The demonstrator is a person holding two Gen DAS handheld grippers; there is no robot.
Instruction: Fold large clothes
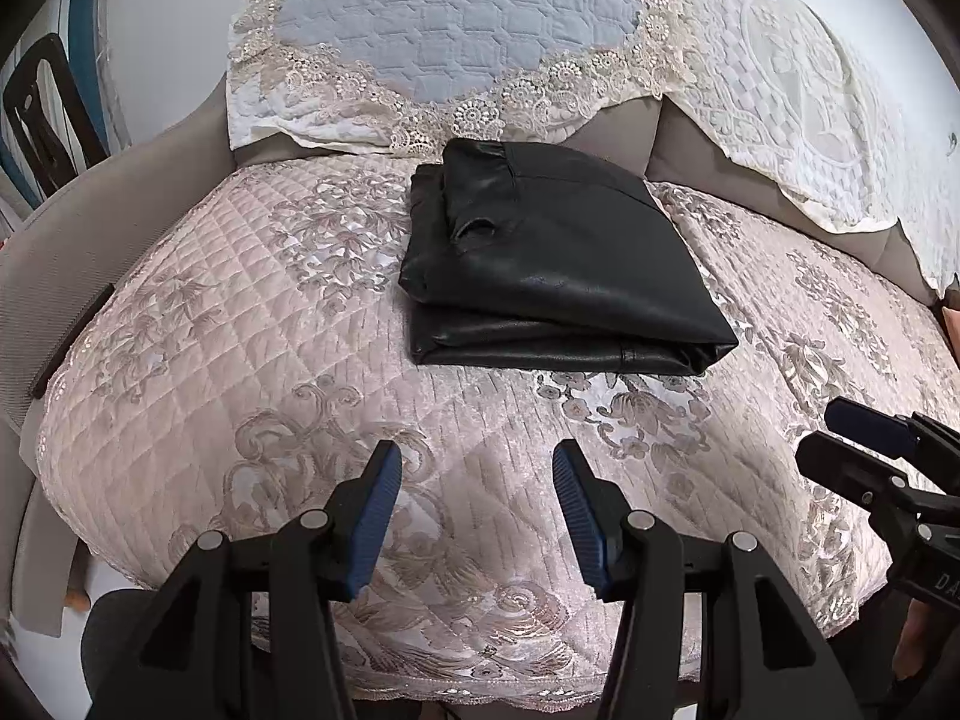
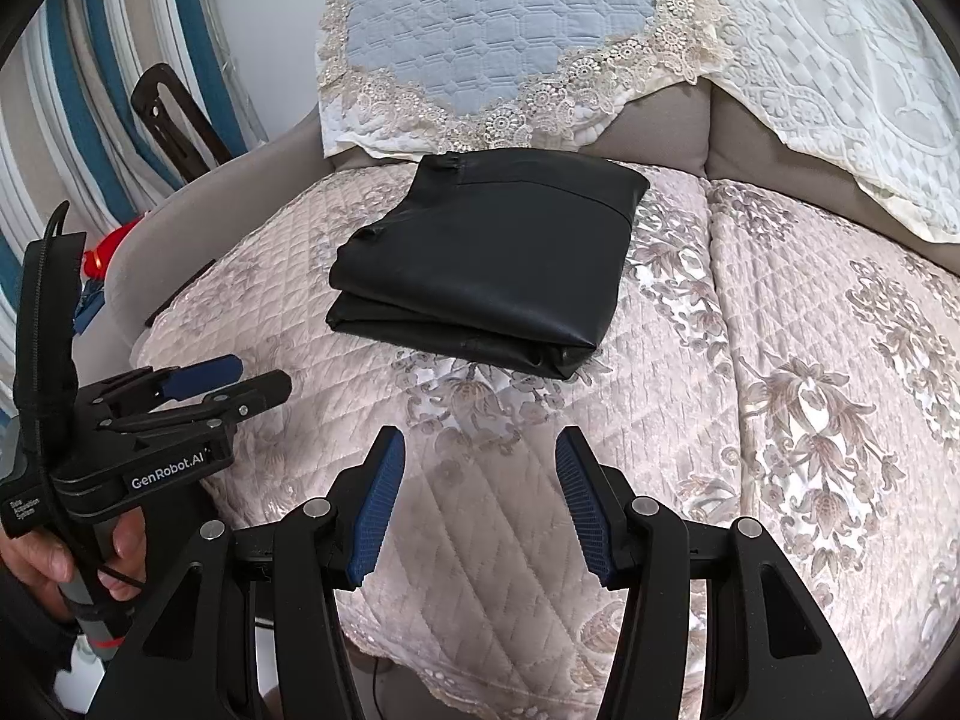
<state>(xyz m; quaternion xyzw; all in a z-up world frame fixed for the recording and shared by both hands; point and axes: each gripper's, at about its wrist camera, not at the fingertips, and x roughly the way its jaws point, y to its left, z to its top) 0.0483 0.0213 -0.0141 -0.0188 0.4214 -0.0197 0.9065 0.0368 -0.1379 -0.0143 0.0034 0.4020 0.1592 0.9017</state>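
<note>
A black leather-like garment [image 1: 552, 264] lies folded into a flat stack on the sofa seat, near the backrest; it shows in the right wrist view too [image 2: 492, 264]. My left gripper [image 1: 477, 462] hovers open over the front of the seat, well short of the garment, nothing between its blue pads. My right gripper [image 2: 480, 450] is likewise open and empty, short of the garment's near edge. Each gripper appears in the other's view: the right one [image 1: 840, 438] at the far right, the left one [image 2: 252, 378] at the left, held by a hand [image 2: 54, 558].
The seat wears a pink quilted cover [image 1: 240, 360] with floral embroidery. Lace-edged throws [image 1: 456, 18] hang over the backrest. The grey sofa arm [image 1: 66, 252] rises on the left. Striped fabric [image 2: 90, 90] and a dark frame [image 2: 174, 120] stand beyond it.
</note>
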